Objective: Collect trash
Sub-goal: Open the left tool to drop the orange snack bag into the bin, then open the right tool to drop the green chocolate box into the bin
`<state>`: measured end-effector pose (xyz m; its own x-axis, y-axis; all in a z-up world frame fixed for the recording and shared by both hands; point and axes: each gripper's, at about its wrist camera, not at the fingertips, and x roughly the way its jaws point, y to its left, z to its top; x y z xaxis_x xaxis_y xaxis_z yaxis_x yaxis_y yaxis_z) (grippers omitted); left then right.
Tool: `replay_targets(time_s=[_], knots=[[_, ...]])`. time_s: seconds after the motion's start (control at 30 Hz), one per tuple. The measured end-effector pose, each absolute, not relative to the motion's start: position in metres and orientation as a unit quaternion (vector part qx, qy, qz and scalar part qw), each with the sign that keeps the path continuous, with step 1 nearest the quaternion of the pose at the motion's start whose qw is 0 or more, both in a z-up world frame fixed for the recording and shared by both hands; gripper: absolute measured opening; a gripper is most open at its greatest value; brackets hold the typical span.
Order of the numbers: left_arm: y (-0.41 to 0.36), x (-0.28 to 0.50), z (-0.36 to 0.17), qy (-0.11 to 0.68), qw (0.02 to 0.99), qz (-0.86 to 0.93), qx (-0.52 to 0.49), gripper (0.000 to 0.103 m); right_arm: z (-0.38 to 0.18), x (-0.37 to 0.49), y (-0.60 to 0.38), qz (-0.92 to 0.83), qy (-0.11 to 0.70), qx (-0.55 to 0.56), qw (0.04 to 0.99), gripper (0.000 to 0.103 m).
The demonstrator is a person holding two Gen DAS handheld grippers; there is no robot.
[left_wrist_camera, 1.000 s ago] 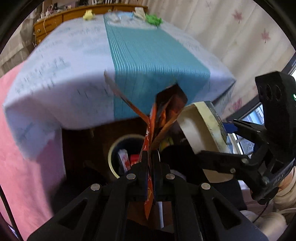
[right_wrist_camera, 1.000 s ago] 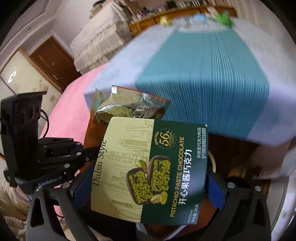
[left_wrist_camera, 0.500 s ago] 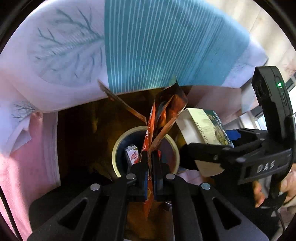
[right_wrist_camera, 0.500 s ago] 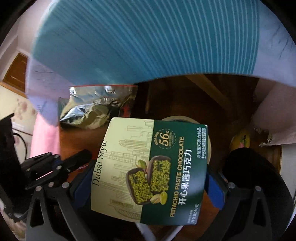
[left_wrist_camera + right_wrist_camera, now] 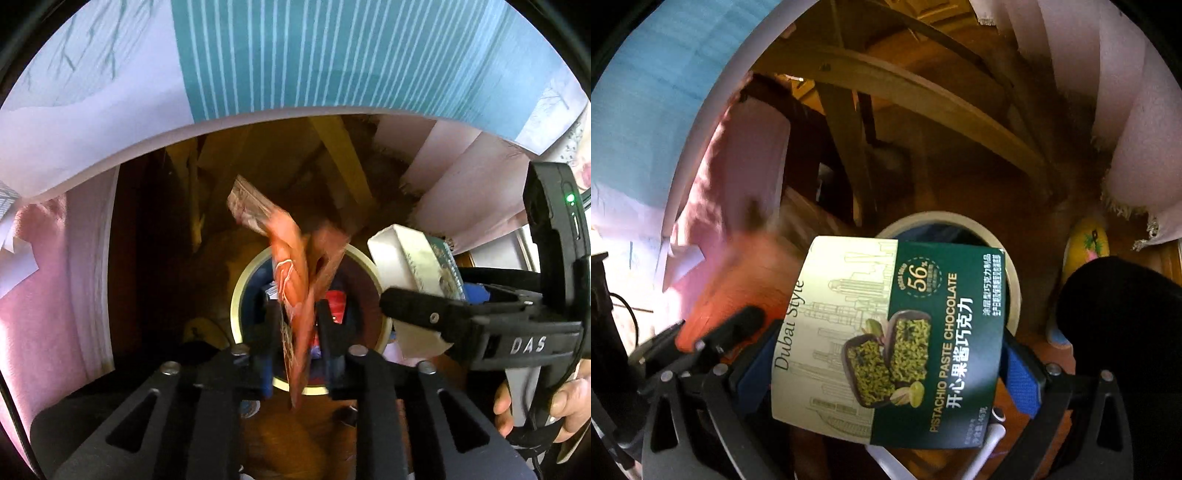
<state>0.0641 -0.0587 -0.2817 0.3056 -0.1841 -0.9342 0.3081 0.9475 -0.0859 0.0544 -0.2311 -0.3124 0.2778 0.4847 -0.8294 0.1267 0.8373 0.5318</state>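
Above the trash bin (image 5: 236, 295) | left gripper (image 5: 297, 314) jaws opening, orange wrapper (image 5: 291, 266) blurred between them, gripped tight a second earlier | right gripper (image 5: 886, 369) clamped on chocolate box (image 5: 886, 339), over bin rim | both brought down from desk cloth (image 5: 258, 55) level since earlier frame

A glossy printed cardboard box (image 5: 886, 343) is seen at lower centre; a shiny orange foil wrapper (image 5: 291, 266), matt striped cloth (image 5: 295, 55) above, and varnished wood (image 5: 923, 92).

Wooden floor (image 5: 295, 443); trash bin (image 5: 236, 302) standing on it.
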Motion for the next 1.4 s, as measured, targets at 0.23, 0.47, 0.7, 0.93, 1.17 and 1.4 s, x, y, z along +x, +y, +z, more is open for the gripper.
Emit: replay_targets(time_s=[0.23, 0.47, 0.7, 0.93, 1.17, 1.4], knots=[[-0.066, 0.065, -0.285, 0.573, 0.805, -0.147, 0.052, 0.081, -0.324, 0.06, -0.232, 0.108, 0.587, 0.274, 0.754, 0.103], [-0.066, 0.064, -0.292, 0.573, 0.804, -0.142, 0.071, 0.083, -0.331, 0.061, -0.223, 0.113, 0.591, 0.247, 0.76, 0.103], [-0.064, 0.061, -0.29, 0.563, 0.812, -0.137, 0.074, 0.086, -0.336, 0.061, -0.224, 0.108, 0.59, 0.24, 0.763, 0.103], [-0.059, 0.062, -0.287, 0.564, 0.812, -0.139, 0.062, 0.086, -0.336, 0.062, -0.225, 0.11, 0.591, 0.249, 0.759, 0.103], [-0.067, 0.057, -0.279, 0.557, 0.811, -0.171, 0.051, 0.086, -0.336, 0.063, -0.229, 0.096, 0.59, 0.261, 0.758, 0.103], [-0.066, 0.057, -0.278, 0.563, 0.806, -0.18, 0.033, 0.086, -0.338, 0.064, -0.232, 0.086, 0.593, 0.269, 0.755, 0.103]])
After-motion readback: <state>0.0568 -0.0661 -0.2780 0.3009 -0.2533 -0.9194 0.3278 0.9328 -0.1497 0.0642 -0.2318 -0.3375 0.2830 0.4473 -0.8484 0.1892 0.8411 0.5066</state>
